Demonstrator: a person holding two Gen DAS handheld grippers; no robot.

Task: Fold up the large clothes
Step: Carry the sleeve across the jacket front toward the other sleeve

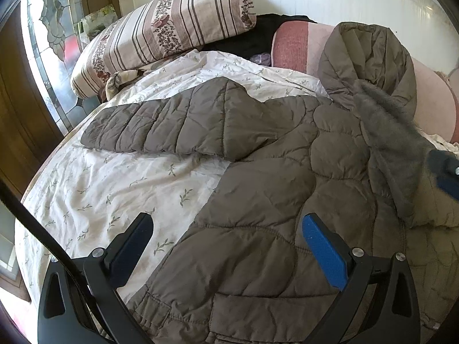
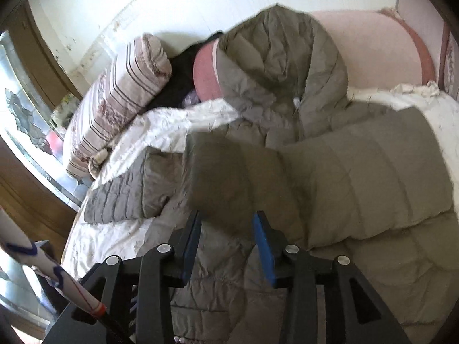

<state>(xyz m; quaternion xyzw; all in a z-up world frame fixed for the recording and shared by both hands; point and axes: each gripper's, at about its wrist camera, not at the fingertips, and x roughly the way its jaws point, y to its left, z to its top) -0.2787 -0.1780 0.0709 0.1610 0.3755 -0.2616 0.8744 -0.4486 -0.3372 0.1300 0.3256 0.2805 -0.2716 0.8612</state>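
Bed (image 1: 94, 189): a white leaf-printed cover is spread on it; bare room is left on the side toward the window, the near edge is cut off by the frame.
Jacket (image 1: 258, 189): one grey-brown quilted jacket is laid flat across the bed, its hood (image 1: 370, 57) propped against the pink bolster (image 1: 292, 46) at the head.
Sleeves: two are counted; one sleeve (image 1: 160, 126) is stretched toward the window side, the other sleeve (image 2: 358, 172) is folded across the body, its cuff blurred.
Pillow (image 1: 160, 31): one striped, flowered pillow is set at the head; a dark cloth behind it is mostly hidden.
Left tool (image 1: 226, 235): held wide over the jacket's hem edge, nothing gripped.
Right tool (image 2: 228, 220): jaws parted, the blurred cuff seen just ahead of them; whether the pads press on it cannot be told.
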